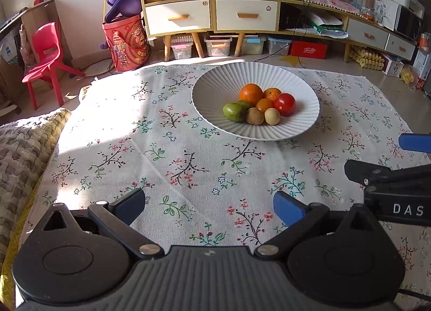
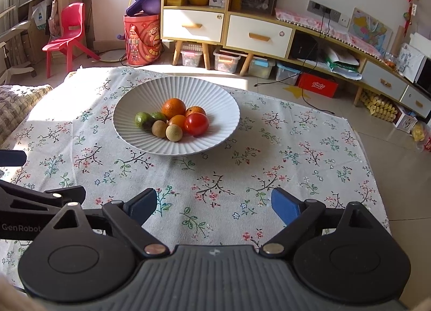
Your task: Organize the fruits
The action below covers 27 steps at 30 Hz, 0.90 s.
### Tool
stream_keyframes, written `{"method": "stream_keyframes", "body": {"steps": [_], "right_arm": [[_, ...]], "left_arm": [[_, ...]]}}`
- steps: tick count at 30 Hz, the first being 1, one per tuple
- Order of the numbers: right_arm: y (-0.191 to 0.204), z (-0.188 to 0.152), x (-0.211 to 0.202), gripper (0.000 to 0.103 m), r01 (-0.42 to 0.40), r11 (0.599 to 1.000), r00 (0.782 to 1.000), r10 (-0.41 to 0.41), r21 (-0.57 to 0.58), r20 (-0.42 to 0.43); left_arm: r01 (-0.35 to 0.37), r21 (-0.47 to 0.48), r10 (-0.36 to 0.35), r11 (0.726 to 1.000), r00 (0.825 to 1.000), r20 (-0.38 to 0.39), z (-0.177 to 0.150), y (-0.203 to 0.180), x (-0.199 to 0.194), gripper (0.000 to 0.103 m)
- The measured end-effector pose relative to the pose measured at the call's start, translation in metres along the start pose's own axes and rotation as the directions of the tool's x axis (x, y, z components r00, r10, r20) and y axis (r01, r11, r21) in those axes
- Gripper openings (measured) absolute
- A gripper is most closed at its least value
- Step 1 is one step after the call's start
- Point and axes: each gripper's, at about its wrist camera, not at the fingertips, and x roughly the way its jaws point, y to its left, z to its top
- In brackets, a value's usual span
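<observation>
A white ribbed bowl (image 1: 256, 100) sat toward the far side of the floral cloth (image 1: 188, 165), its far rim close to the cloth's far edge. All the fruit lay inside it in one cluster: two oranges (image 1: 250, 93), a tomato (image 1: 284, 104), green fruits (image 1: 233, 112) and two small brown ones (image 1: 254, 116). The left gripper (image 1: 208, 207) stood wide apart and held nothing, over bare cloth near the bowl's front. The right gripper (image 2: 214, 206) was likewise spread wide and empty. Open cloth lay between both tools and the bowl. A knitted blanket (image 1: 24, 144) bordered the cloth's left edge; tiled floor lay beyond the right.
</observation>
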Motion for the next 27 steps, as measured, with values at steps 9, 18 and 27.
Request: {"method": "stream_keyframes", "body": {"steps": [9,18,27], "right_arm": [[0.0,0.0007,0.0003,0.091,0.0,1.0,1.0,0.0,0.002,0.002],[-0.0006,0.0012,0.0001,0.091,0.002,1.0,1.0,-0.002,0.004,0.004],[-0.0013,0.0017,-0.0006,0.092,0.004,1.0,1.0,-0.004,0.005,0.006]], "left_arm": [[-0.002,-0.007,0.002,1.0,1.0,0.006,0.0016,0.0011,-0.0019,0.092],[0.0,-0.006,0.0,1.0,1.0,0.006,0.0021,0.0012,-0.0023,0.092],[-0.001,-0.01,0.001,1.0,1.0,0.01,0.0014,0.0012,-0.0035,0.092]]}}
